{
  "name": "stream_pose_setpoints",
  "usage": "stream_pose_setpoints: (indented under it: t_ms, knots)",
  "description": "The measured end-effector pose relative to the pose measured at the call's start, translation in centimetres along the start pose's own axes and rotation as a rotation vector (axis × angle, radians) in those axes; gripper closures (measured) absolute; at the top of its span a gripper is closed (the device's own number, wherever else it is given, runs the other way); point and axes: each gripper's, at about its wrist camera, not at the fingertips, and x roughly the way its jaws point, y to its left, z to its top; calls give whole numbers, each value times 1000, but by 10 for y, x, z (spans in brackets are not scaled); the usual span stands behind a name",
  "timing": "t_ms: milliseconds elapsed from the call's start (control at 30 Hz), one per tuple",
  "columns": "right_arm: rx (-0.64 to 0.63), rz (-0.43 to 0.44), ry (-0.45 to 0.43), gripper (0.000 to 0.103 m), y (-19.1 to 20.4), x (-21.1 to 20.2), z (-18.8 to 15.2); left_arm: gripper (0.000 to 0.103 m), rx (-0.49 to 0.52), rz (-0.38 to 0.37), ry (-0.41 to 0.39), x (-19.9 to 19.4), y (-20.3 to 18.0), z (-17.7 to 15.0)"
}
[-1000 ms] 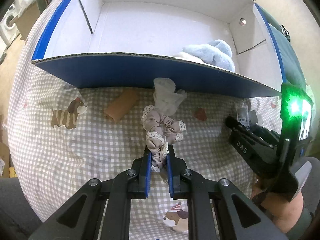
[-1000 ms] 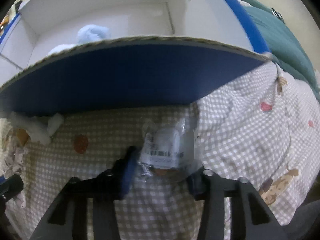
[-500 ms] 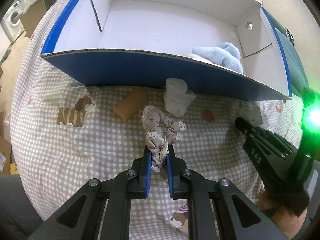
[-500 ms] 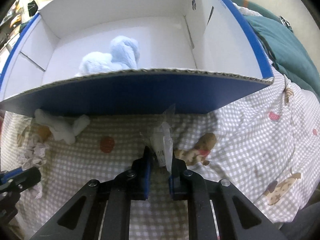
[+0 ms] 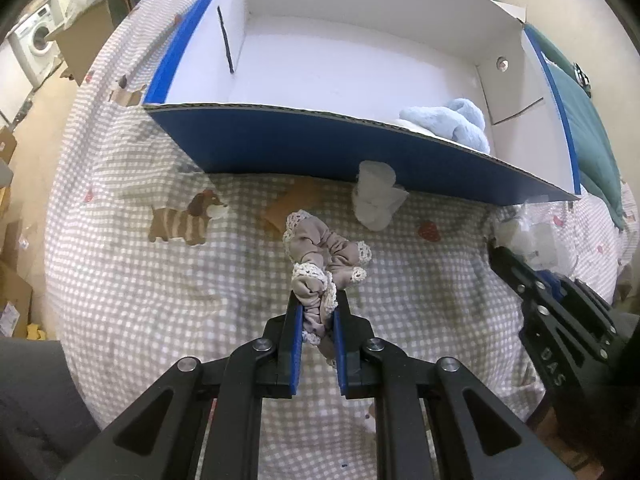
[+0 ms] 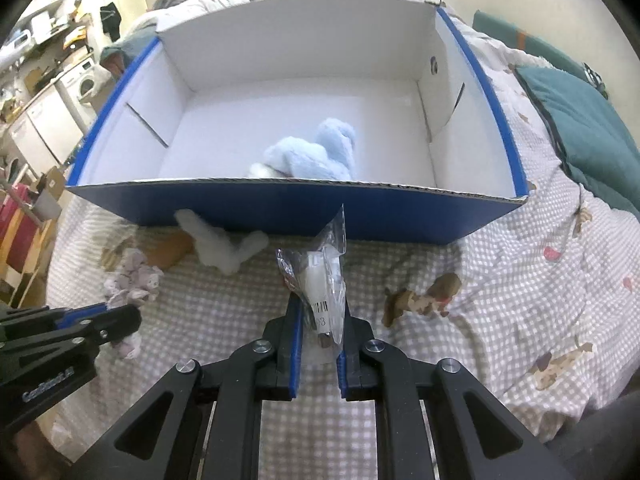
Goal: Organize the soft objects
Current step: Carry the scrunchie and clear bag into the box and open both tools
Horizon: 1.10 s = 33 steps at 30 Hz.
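My left gripper is shut on a beige scrunchie with lace trim, held over the checked bedspread. My right gripper is shut on a clear plastic packet with a barcode label, lifted in front of the box. The blue cardboard box with a white inside stands just beyond both grippers. A light blue fluffy item lies inside it near the front wall. A small white soft item rests on the bed against the box front. In the left wrist view the right gripper shows at the right edge.
The checked bedspread has printed dogs and strawberries. A tan flat piece lies beside the white soft item. A teal pillow sits right of the box. A washing machine and cartons stand off the bed's left side.
The right gripper closed on the plastic packet and lifted it off the bed, backing away from the box. The left gripper rose slightly with the scrunchie, so more of the box interior shows.
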Motion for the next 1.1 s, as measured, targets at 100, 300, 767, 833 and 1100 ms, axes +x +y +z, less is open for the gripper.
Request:
stream_pose_setpoints:
  t_ms: [100, 300, 767, 833, 1100]
  knots:
    - [15, 25, -16, 87, -1, -13, -5, 90, -1, 5, -12, -6, 6, -6]
    - [21, 84, -63, 88, -49, -44, -12, 90, -7, 14, -42, -25, 12, -15]
    - [24, 164, -99, 88, -60, -59, -14, 90, -15, 105, -135, -48, 22, -24]
    - [18, 178, -110, 88, -60, -63, -12, 90, -21, 107, -167, -59, 22, -20]
    - [-35, 197, -173, 88, -54, -83, 7, 90, -23, 87, -271, -97, 16, 3]
